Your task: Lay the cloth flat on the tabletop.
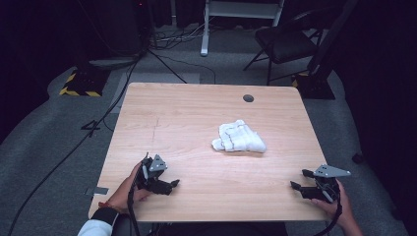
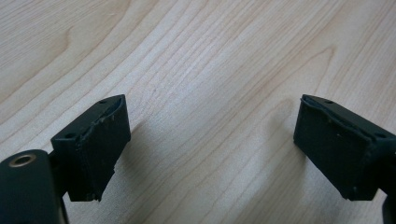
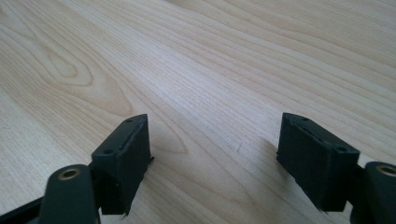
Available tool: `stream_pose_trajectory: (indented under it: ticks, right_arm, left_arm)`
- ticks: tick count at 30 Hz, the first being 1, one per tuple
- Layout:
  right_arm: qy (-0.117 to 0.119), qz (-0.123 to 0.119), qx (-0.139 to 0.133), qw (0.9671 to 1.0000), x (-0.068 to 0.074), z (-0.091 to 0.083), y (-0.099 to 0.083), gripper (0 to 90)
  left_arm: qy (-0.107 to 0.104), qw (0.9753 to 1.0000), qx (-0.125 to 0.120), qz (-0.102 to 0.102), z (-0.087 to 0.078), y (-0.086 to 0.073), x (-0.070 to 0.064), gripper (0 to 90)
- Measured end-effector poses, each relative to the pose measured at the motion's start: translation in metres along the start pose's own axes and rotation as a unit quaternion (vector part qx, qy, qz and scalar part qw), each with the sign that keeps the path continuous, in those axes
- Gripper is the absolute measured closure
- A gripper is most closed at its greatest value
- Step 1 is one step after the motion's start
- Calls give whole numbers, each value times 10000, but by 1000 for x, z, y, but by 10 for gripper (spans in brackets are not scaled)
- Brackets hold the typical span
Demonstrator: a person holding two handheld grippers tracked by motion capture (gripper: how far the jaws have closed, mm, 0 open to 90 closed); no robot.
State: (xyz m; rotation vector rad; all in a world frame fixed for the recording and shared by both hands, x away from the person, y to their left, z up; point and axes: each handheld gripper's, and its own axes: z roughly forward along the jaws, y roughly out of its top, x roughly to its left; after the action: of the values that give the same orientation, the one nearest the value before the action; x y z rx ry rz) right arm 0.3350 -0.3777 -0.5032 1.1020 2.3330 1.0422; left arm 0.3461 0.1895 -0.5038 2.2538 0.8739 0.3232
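White crumpled cloth lying on the tabletop right of centre, left tongs resting near-left, jaws released, gripping nothing, right tongs sitting near-right, jaws released, both well apart from cloth.

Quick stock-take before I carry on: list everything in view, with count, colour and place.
cloth: 1, white, crumpled, right of the table's middle, apart from both tools
table: 1, light wood, centre of the high view
round cap: 1, dark grey, set in the table near its far edge
chair: 1, black, on the floor beyond the far right corner
cables: several, black, across the grey floor at left
tape: 1 piece, grey, at the table's near left edge
left tool: 1, black, near left, jaws apart, nothing between them
right tool: 1, black, near right, jaws apart, nothing between them
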Motion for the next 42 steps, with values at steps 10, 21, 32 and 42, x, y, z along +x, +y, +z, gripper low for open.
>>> stream_pose_trajectory:
  ticks: [10, 21, 32, 42]
  right_arm:
    - [2, 6, -3, 10000, 0, 0, 0, 255]
    - [337, -200, 45, 9992, -3, 5, 34, 305]
    - [203, -835, -379, 9956, 23, 47, 146, 432]
    - [373, -935, -31, 9949, 45, 98, 167, 400]
  left_arm:
    - [-199, 9995, -14, 238, -3, -3, 5, 113]
    - [-263, 9987, 46, 426, 16, 32, 8, 176]
    - [-457, 9948, -120, 906, 64, 107, -1, 223]
    - [-623, 9927, -50, 1030, 108, 146, -6, 304]
